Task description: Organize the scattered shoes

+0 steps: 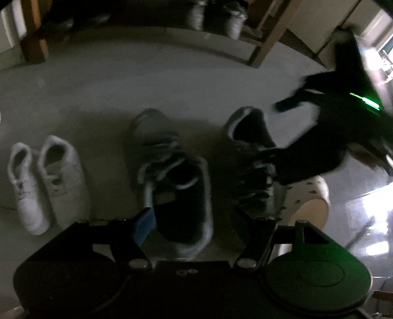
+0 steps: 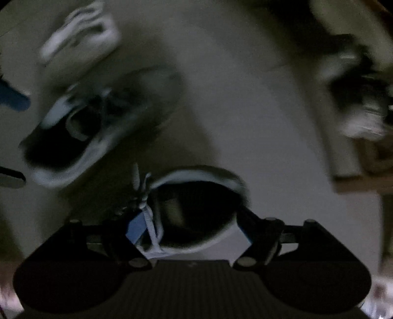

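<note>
In the left wrist view a pair of white sneakers [image 1: 44,181] stands side by side at the left. A dark grey sneaker [image 1: 172,181] lies on the floor between my left gripper's [image 1: 194,220] open fingers. A second dark sneaker [image 1: 253,157] lies to its right, with my right gripper [image 1: 282,137] over it. In the right wrist view my right gripper [image 2: 189,228] has its fingers spread wide around the collar of that dark sneaker [image 2: 196,208]. The first dark sneaker [image 2: 98,125] and the white pair [image 2: 78,32] show blurred at the upper left.
A wooden rack's legs [image 1: 265,36] stand at the back, with dark shoes [image 1: 221,17] on its lower shelf. A pale patterned round object [image 1: 312,198] sits right of the sneakers. The floor [image 1: 147,81] is pale grey. A blurred dark-and-white object [image 2: 356,103] shows at right in the right wrist view.
</note>
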### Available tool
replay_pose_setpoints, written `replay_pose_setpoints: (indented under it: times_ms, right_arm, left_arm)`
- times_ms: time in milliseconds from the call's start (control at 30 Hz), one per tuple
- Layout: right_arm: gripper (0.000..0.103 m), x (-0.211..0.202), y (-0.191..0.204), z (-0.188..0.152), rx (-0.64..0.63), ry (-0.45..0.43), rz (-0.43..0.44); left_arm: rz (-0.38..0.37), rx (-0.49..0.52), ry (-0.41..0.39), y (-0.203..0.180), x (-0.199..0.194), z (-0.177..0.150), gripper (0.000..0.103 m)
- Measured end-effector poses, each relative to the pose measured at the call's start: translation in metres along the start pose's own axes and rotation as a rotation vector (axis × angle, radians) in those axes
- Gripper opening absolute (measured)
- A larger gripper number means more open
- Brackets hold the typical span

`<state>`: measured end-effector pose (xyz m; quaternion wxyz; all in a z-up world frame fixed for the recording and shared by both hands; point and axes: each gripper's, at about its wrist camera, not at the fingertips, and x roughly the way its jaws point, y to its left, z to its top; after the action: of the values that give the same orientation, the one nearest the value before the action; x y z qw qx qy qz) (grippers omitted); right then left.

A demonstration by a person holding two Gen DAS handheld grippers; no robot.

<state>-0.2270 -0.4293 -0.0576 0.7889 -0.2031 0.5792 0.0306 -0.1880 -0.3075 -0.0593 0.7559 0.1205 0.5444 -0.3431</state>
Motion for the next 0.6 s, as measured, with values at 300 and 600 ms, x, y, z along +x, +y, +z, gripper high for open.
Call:
replay_pose_setpoints:
  times_ms: [300, 600]
  right_arm:
    - [0.094, -0.058, 0.033, 0.003, 0.157, -0.153, -0.299]
    - [0.094, -0.049, 0.07, 0.003, 0.277, -0.196, -0.066]
  left_arm:
    - [-0.001, -0.032, 0.04, 0.047, 0.013, 0.01, 0.069]
    - [-0.014, 0.386, -0.028, 0.027, 0.034, 0.008, 0.07]
